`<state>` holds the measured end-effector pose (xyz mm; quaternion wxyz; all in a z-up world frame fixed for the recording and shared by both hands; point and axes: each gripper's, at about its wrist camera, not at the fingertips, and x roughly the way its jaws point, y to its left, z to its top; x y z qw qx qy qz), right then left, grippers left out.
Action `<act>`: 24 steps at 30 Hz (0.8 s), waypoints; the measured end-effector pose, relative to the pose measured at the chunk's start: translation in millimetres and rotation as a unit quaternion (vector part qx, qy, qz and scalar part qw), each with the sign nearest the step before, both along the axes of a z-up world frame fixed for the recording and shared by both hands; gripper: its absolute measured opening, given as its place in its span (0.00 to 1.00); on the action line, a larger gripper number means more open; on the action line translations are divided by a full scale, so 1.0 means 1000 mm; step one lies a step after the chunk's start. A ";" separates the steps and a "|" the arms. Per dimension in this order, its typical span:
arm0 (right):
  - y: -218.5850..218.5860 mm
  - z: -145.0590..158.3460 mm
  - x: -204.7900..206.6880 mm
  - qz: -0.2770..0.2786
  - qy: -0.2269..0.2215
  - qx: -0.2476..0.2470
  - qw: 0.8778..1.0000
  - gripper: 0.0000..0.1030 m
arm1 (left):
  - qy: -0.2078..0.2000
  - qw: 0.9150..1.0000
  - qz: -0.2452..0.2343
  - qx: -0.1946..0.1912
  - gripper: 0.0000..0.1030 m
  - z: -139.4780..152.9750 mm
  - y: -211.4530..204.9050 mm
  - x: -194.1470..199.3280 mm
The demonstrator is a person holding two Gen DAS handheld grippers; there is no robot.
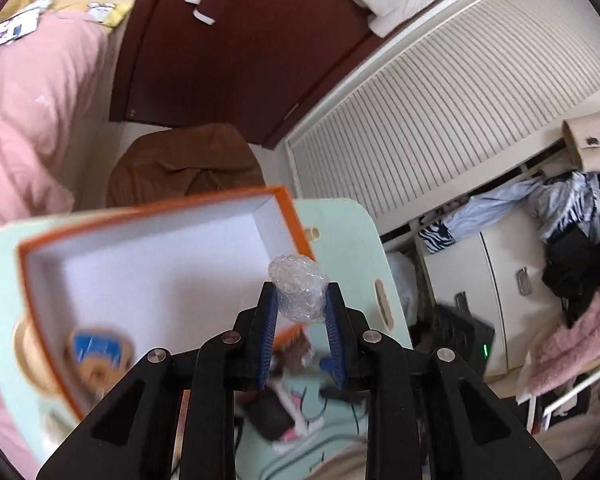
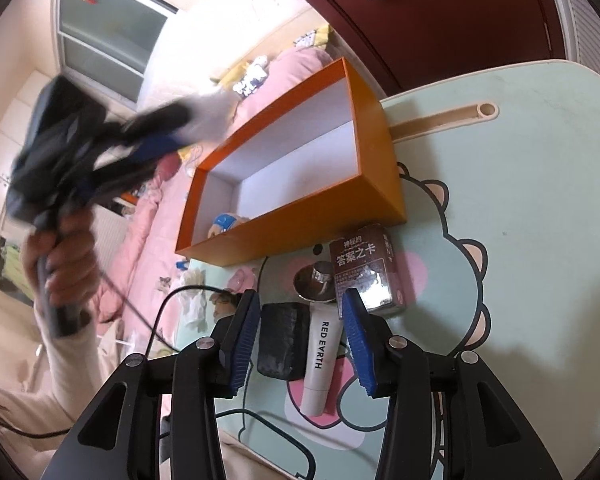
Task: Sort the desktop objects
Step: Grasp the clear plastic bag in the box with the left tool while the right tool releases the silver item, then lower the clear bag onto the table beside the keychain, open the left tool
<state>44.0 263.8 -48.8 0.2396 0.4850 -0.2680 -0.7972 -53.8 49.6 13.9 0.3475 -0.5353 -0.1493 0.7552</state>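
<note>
Bright daylight floods both fisheye views, their corners black and lines bowed. The orange box (image 1: 148,240) and desk (image 1: 340,220) smear in the left view; the raised left gripper (image 2: 204,120) blurs in the right, whose near right desk edge carries soft shadows.

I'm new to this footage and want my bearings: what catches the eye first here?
The orange box, open on the mint table, with a small blue toy inside. Above its rim, the left claw pinches a crumpled clear wrap ball. The right claw hovers open over a white tube.
</note>
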 end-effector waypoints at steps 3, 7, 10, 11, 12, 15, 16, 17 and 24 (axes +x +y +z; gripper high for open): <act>-0.002 0.000 -0.002 0.000 -0.002 0.003 1.000 0.41 | 0.005 1.000 0.016 -0.023 0.24 -0.011 -0.021 0.035; -0.006 0.000 -0.005 0.003 -0.004 0.010 1.000 0.41 | -0.005 0.999 0.041 -0.035 0.24 -0.040 -0.034 0.071; -0.010 0.002 -0.005 0.006 -0.006 0.017 1.000 0.41 | -0.010 0.997 0.062 -0.050 0.24 -0.065 -0.037 0.088; -0.011 0.002 -0.005 0.007 -0.006 0.018 1.000 0.41 | -0.013 0.996 0.066 -0.054 0.24 -0.072 -0.036 0.090; -0.013 0.003 -0.005 0.008 -0.006 0.020 1.000 0.41 | -0.016 0.996 0.069 -0.056 0.24 -0.078 -0.035 0.093; -0.017 0.004 -0.005 0.011 -0.006 0.023 1.000 0.41 | -0.011 0.994 0.085 -0.063 0.24 -0.092 -0.033 0.098; -0.019 0.005 -0.004 0.012 -0.005 0.024 1.000 0.41 | -0.004 0.994 0.087 -0.067 0.24 -0.093 -0.031 0.099; -0.020 0.006 -0.004 0.013 -0.004 0.025 1.000 0.41 | 0.005 0.993 0.089 -0.072 0.24 -0.094 -0.029 0.100; -0.025 0.009 0.000 0.013 -0.001 0.031 0.999 0.42 | 0.045 0.992 0.096 -0.067 0.51 -0.091 -0.031 0.105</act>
